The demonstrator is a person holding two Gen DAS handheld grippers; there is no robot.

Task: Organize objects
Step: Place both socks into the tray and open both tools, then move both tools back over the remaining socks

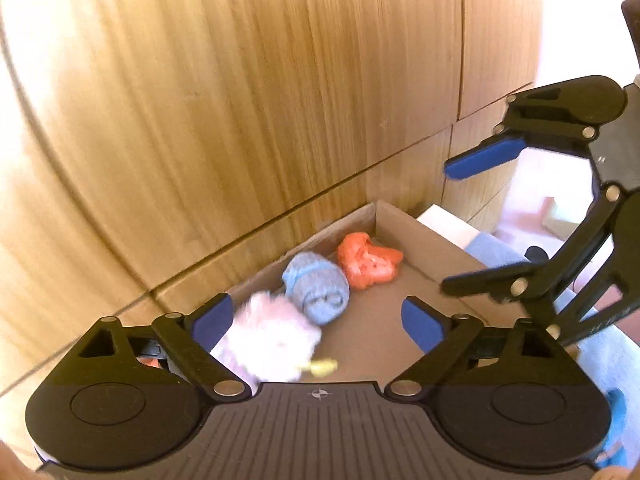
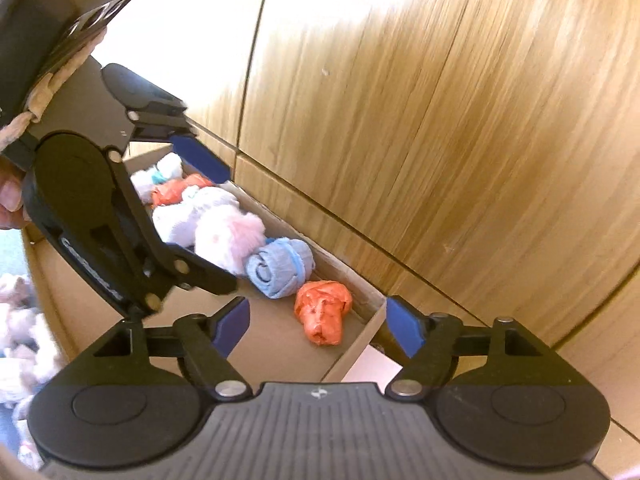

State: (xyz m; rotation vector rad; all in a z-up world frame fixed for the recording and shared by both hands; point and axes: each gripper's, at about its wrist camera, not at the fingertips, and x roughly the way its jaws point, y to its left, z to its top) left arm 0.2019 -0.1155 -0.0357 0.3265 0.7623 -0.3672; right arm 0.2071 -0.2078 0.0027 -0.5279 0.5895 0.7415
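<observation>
A cardboard box (image 1: 424, 236) stands against a wooden wall. In it lie rolled sock bundles in a row: an orange one (image 1: 366, 260), a light blue one (image 1: 318, 286) and a fluffy pink one (image 1: 268, 340). My left gripper (image 1: 318, 320) is open above the box, the pink bundle just below its left finger, not gripped. My right gripper (image 2: 316, 322) is open and empty over the box's end by the orange bundle (image 2: 324, 316). It also shows in the left wrist view (image 1: 460, 224), open. The blue (image 2: 280, 268) and pink (image 2: 232, 236) bundles and more bundles (image 2: 176, 192) show in the right wrist view.
The wooden panelled wall (image 1: 240, 100) runs right behind the box. A pile of loose pale socks (image 2: 20, 340) lies left of the box. Blue-grey fabric (image 1: 496, 248) and a white surface (image 1: 444, 220) lie past the box's right side.
</observation>
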